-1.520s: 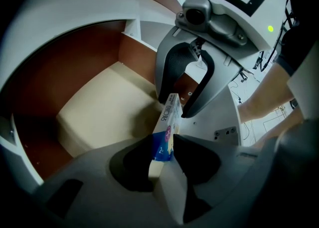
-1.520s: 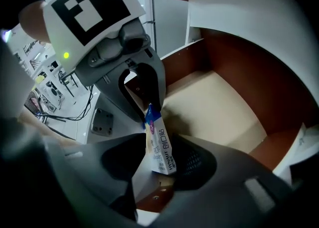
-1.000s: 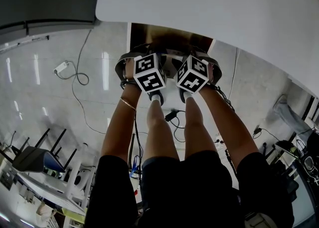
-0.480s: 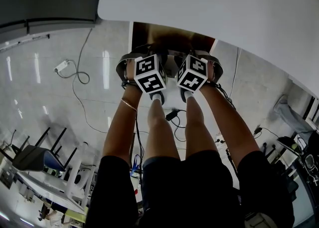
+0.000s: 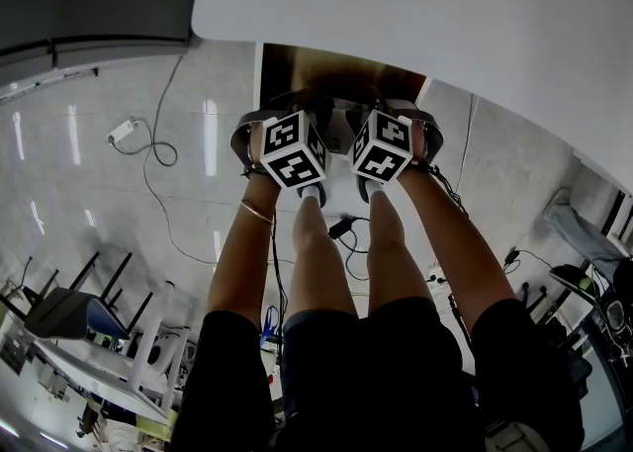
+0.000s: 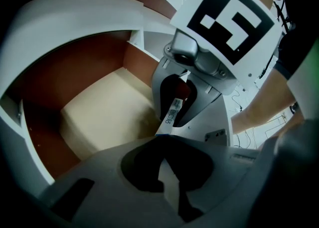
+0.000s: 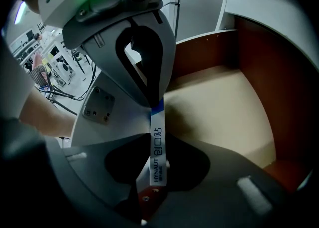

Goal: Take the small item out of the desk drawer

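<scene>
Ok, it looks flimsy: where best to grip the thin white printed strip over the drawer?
Near one end of the thin white printed strip, jaws on its two flat faces, coming in along its length. It is a narrow flat ribbon over the open brown drawer; squeezing its edges would probably buckle it.

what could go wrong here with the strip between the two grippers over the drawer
1. The left gripper has just closed on only the blue tip of the strip; so thin a pinch may slip and drop it into the open drawer.
2. The right gripper has been closing its jaws with the strip between them; whether they press yet is unclear. If both clamp and pull apart, it may tear.
</scene>
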